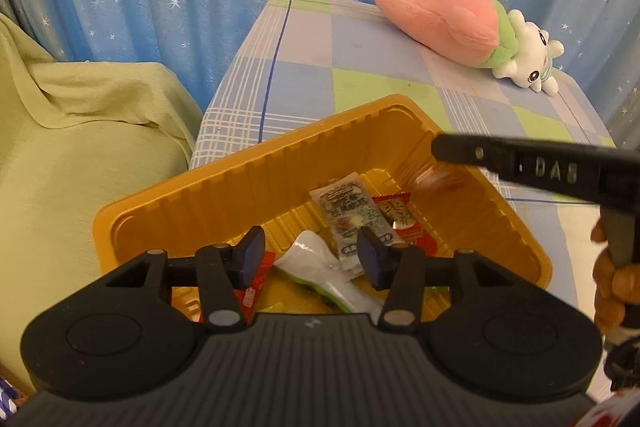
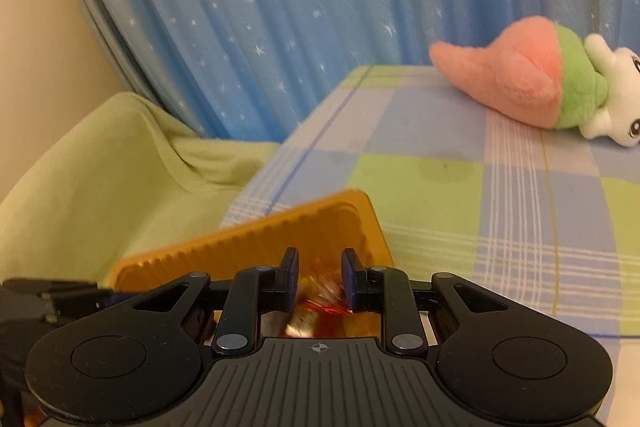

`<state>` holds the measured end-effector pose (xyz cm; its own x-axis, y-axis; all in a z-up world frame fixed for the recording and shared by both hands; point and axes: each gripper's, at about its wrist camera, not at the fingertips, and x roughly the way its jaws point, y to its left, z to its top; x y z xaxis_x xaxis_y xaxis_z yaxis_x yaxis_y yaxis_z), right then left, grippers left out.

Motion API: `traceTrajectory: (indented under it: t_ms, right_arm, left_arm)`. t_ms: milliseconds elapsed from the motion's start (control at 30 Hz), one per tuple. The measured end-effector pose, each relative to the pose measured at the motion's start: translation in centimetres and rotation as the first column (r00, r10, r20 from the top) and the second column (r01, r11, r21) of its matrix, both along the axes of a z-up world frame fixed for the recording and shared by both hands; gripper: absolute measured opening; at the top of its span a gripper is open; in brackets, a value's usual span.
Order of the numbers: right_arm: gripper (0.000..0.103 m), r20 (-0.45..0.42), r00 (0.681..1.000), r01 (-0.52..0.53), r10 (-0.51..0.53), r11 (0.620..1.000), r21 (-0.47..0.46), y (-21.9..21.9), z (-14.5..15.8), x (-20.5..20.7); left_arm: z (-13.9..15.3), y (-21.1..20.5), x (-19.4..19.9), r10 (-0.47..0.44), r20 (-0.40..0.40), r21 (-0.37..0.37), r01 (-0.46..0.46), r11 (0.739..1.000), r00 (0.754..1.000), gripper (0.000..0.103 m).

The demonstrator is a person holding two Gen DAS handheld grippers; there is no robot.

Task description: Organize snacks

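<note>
Snack packets in the orange tray (image 1: 224, 183) on the checked bench (image 1: 360, 67) — sorting underway.
Sachet (image 1: 352, 223) and white wrapper (image 1: 320, 267) look light, crinkly, slippery; pinch a flat sealed edge, not the middle. Left gripper (image 1: 312, 255) hangs over them part-open, empty. Right gripper (image 2: 319, 279) — narrow, a blurred reddish packet (image 2: 324, 301) between the pads; grip probably, can't confirm. Plush toy (image 1: 460, 23) well apart.
</note>
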<state>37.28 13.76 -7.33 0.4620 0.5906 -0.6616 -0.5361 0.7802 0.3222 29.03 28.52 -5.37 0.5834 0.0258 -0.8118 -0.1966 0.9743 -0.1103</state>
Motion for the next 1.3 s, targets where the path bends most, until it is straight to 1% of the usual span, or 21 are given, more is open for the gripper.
traceTrajectory:
  t_ms: [67,100,133,167,200,233,300,367,433,500,633,767,867,1067,1300]
  right_arm:
    - [0.025,0.000,1.000,0.000,0.000,1.000,0.004,0.2,0.2,0.0]
    - [0.030,0.000,1.000,0.002,-0.002,1.000,0.002,0.3,0.3,0.0]
    - [0.036,0.000,1.000,0.006,-0.006,1.000,-0.002,0.3,0.4,-0.2]
    - [0.052,0.002,1.000,0.016,-0.016,1.000,-0.003,0.2,0.5,-0.4]
    - [0.063,0.008,1.000,0.028,-0.028,1.000,-0.002,0.0,0.6,-0.7]
    - [0.065,0.013,0.999,0.036,-0.036,0.999,0.002,-0.2,0.7,-1.0]
    - [0.067,0.004,0.999,0.036,-0.036,0.999,0.007,-0.7,0.8,-1.6]
    - [0.069,-0.014,0.999,0.046,-0.046,0.999,0.009,-1.3,0.9,-2.1]
    - [0.072,-0.028,0.997,0.067,-0.067,0.998,0.007,-2.2,1.1,-3.0]
    - [0.078,-0.037,0.995,0.089,-0.088,0.996,0.003,-3.0,1.3,-3.8]
    - [0.082,-0.046,0.993,0.110,-0.110,0.994,0.000,-4.6,2.2,-5.4]
    - [0.087,-0.056,0.990,0.128,-0.128,0.992,-0.005,-5.9,3.0,-7.2]
    - [0.088,-0.066,0.989,0.129,-0.130,0.992,-0.016,-6.7,3.5,-8.8]
    - [0.088,-0.083,0.989,0.122,-0.124,0.992,-0.025,-8.8,4.1,-12.4]
    - [0.089,-0.083,0.991,0.103,-0.109,0.992,-0.071,-11.9,4.3,-16.6]
  left_arm:
    - [0.1,0.1,-0.3,0.002,0.000,-0.002,-0.002,1.000,1.000,0.052]
    - [0.1,0.1,-0.5,0.002,-0.001,-0.001,-0.002,1.000,1.000,0.052]
    - [0.2,0.1,-0.7,0.001,0.000,0.000,-0.001,1.000,1.000,0.052]
    - [0.2,0.0,-0.9,0.000,0.001,-0.001,0.000,1.000,1.000,0.053]
    - [0.3,0.0,-1.2,-0.001,0.001,-0.002,0.001,1.000,1.000,0.055]
    - [0.3,0.0,-1.4,-0.002,0.001,-0.004,0.002,1.000,1.000,0.056]
    - [0.5,0.0,-1.9,-0.001,0.002,-0.006,0.001,1.000,1.000,0.059]
    - [0.7,-0.1,-2.3,0.001,0.002,-0.010,-0.001,1.000,1.000,0.059]
    - [1.0,-0.2,-2.7,0.004,0.003,-0.015,-0.004,1.000,1.000,0.060]
    - [1.3,-0.4,-3.3,0.007,0.007,-0.013,-0.007,1.000,1.000,0.064]
    - [2.1,-1.2,-4.3,0.001,0.004,-0.008,-0.001,1.000,1.000,0.065]
    - [2.9,-2.5,-5.9,-0.021,0.016,0.005,0.021,1.000,1.000,0.066]
    - [3.4,-3.6,-7.3,-0.019,0.015,0.012,0.019,1.000,1.000,0.070]
    - [3.8,-6.3,-10.4,-0.016,0.006,0.012,0.016,1.000,1.000,0.070]
    - [3.7,-10.5,-14.4,-0.021,-0.018,0.016,0.021,1.000,1.000,0.070]
